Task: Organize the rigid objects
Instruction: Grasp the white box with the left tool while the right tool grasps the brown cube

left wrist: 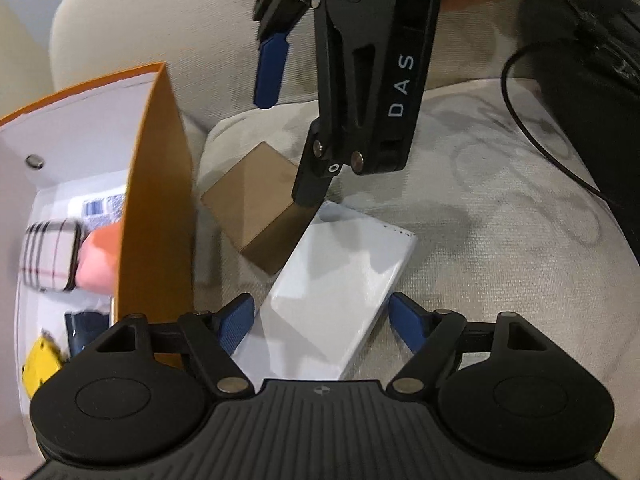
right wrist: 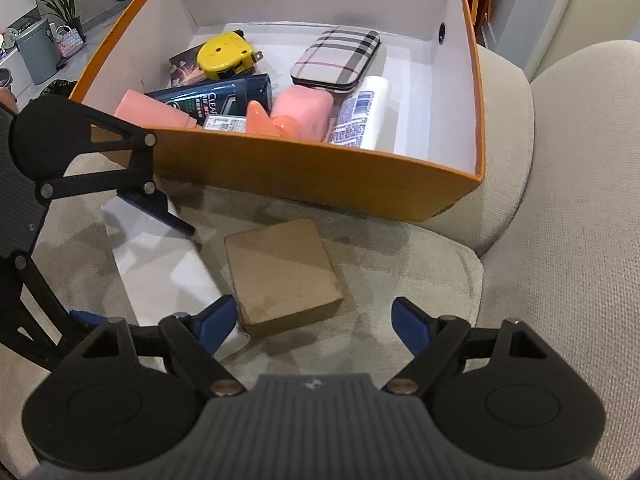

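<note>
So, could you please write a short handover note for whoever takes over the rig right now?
Left tongs: open, straddling the near end of the white box, not closed on it.
Right tongs: open, empty, poised over the brown box.
Both boxes lie side by side on the beige cushion, outside the orange box.
Done: tape measure, plaid case, tubes and pink items are in the orange box.
Left: put the white and brown boxes inside.

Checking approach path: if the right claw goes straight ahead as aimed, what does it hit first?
Most likely the brown box, lying just ahead between the open fingers of the right claw. The orange box stands behind it. Depth is unclear.
</note>
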Motion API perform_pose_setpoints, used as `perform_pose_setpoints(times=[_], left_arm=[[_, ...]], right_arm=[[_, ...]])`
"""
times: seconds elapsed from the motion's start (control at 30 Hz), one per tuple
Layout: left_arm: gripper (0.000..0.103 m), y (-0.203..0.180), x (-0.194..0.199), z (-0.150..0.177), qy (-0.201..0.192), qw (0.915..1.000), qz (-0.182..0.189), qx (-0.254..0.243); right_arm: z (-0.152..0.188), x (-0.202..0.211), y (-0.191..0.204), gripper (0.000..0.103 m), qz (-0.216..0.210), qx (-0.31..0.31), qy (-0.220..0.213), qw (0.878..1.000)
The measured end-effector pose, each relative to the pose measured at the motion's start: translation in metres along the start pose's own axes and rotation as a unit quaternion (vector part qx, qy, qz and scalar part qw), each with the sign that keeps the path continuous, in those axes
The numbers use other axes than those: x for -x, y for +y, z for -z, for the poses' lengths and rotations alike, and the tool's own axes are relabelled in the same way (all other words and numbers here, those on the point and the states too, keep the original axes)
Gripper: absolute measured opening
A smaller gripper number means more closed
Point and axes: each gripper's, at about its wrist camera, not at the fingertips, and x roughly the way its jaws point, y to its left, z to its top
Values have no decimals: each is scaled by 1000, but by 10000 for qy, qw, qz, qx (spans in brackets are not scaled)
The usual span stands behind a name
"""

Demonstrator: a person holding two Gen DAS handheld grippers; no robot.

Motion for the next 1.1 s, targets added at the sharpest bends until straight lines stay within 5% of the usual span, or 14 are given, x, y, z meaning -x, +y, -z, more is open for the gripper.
perform_pose_setpoints(times=[0.27, 0.53, 0.7, 0.9, 1.1], left_arm=[[96, 8, -16, -5, 390, 9985, 342, -200], [85, 33, -17, 16, 769, 9829, 885, 1422], [85, 31, -7, 38, 1009, 9615, 569, 2490], [91, 14, 12, 75, 708, 9294, -32, 3622], [93, -13, 23, 89, 259, 9330, -436, 3564]], right_arm=[[1, 4, -4, 84, -37, -4, 26, 10000], [-4, 7, 2, 84, -88, 144, 25, 9999], [-8, 8, 6, 84, -207, 235, -32, 9995], [-17, -8, 12, 84, -312, 441, 3, 9985], [-27, -28, 14, 84, -402, 548, 165, 9975]])
